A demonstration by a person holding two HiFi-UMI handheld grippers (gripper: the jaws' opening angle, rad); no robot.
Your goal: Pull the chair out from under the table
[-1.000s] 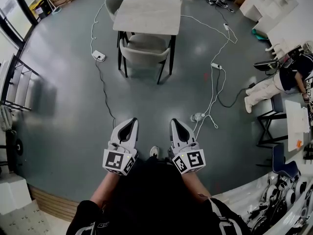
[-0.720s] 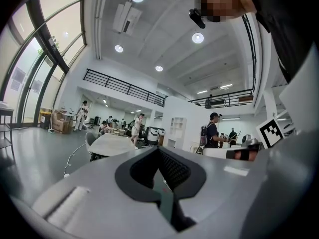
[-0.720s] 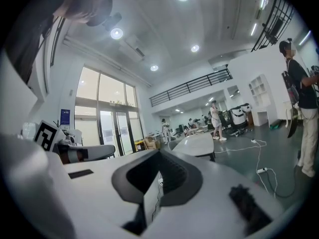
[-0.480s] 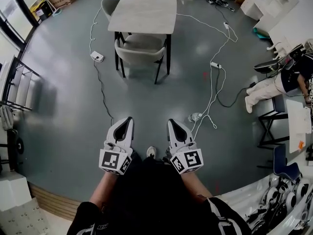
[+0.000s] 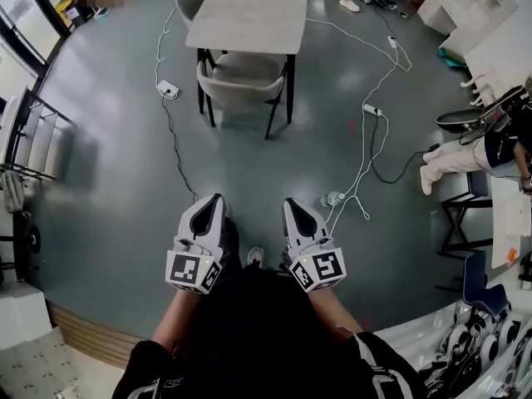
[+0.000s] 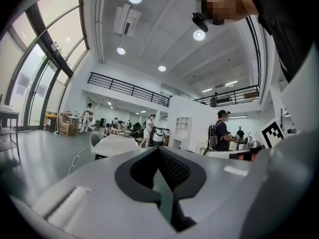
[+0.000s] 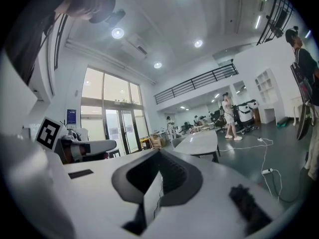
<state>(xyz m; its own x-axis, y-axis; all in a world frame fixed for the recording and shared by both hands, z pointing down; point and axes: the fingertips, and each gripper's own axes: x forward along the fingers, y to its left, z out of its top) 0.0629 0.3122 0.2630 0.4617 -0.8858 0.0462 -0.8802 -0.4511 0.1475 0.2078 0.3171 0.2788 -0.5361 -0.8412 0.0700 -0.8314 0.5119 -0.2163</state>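
A grey upholstered chair (image 5: 241,81) with dark legs stands tucked under the near end of a light rectangular table (image 5: 246,15), at the top of the head view. A second chair (image 5: 190,3) sits at the table's left side. My left gripper (image 5: 216,199) and right gripper (image 5: 291,204) are held side by side close to my body, well short of the chair, both shut and empty. In the left gripper view the table (image 6: 115,146) shows far off over the shut left gripper (image 6: 158,152); the right gripper view shows the table (image 7: 199,142) beyond the shut right gripper (image 7: 159,156).
White cables and power strips (image 5: 169,89) trail over the grey floor left and right of the table, one cable (image 5: 362,160) running toward my right gripper. A person (image 5: 470,144) sits on the floor at the right. Shelving (image 5: 29,144) lines the left edge. People stand far off.
Both grippers have drifted slightly forward together across the floor; the table and chair shifted a little in the head view. Both stay shut.
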